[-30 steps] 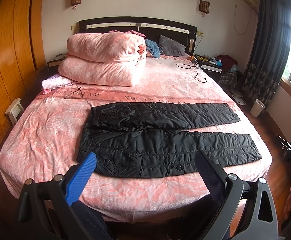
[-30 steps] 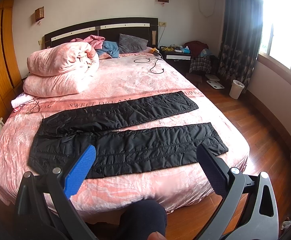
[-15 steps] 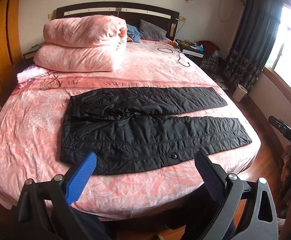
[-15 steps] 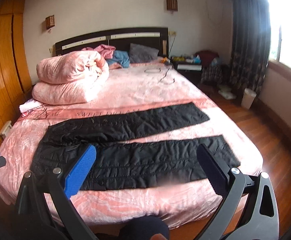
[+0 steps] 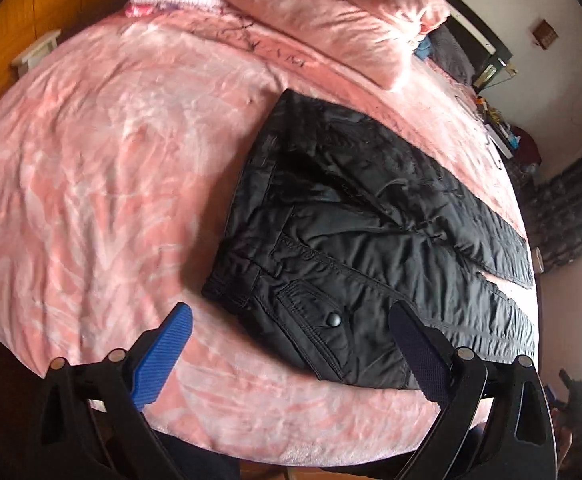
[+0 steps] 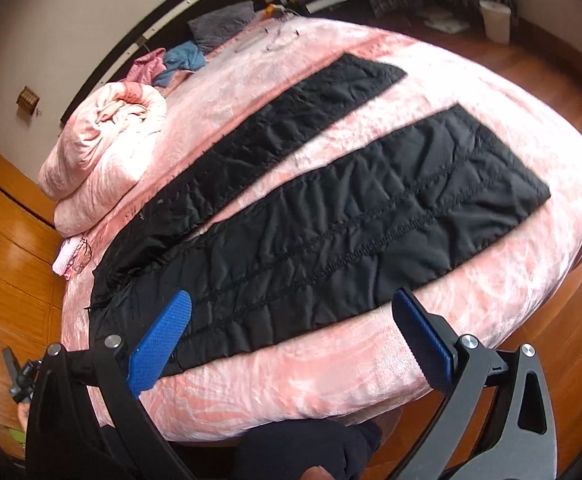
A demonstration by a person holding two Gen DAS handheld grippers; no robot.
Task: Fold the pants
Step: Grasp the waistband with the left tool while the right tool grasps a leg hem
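We are closing in on the black pants [image 5: 371, 240] near the bed's [image 5: 91, 160] front edge | left gripper [image 5: 291, 340] now nearing the waistband, right gripper [image 6: 291, 332] the near leg | both grippers gaping, empty | folding not begun

Both wrist cams look down close over bed [image 5: 91, 160]; both show pants [image 6: 371, 240].
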